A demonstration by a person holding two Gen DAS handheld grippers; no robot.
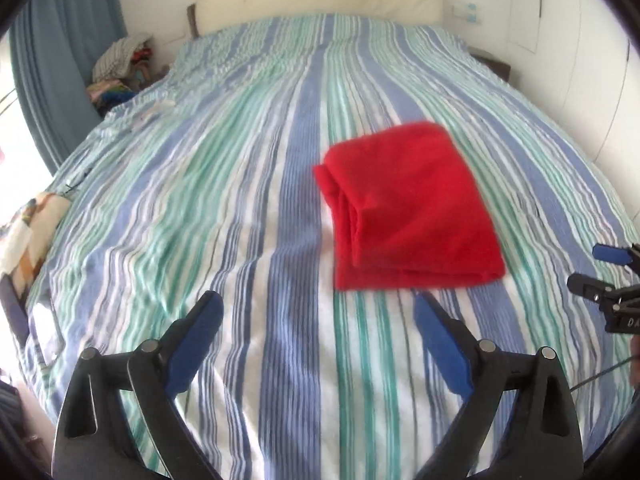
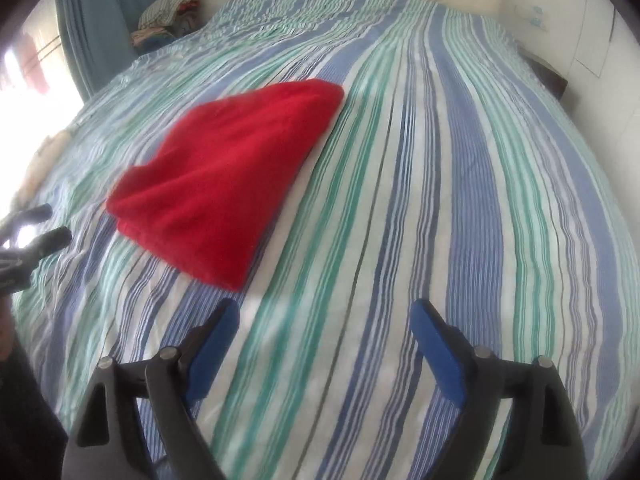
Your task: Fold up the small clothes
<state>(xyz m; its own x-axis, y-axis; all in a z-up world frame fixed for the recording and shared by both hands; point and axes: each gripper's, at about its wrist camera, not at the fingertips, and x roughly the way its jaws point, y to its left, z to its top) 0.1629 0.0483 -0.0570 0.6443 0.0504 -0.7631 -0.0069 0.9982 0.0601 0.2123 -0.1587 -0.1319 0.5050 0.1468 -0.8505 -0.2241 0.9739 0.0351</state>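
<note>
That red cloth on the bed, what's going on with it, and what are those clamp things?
A person is folding small clothes with a two-finger gripper in each hand. The red cloth lies folded into a compact stack on the striped bedspread, with nothing touching it. The left gripper and the right gripper are both open and empty, hanging above the bedspread on the near side of the cloth. A pile of other clothes sits beside the bed near the curtain.

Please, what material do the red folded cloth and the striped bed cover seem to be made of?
Red folded cloth: probably a soft, fleece-like knit, matte and slightly fuzzy, with thick rounded fold edges; blur leaves it uncertain. Striped bed cover: seems thin woven fabric, likely cotton, matte, with fine puckered ripples along the stripes.
</note>
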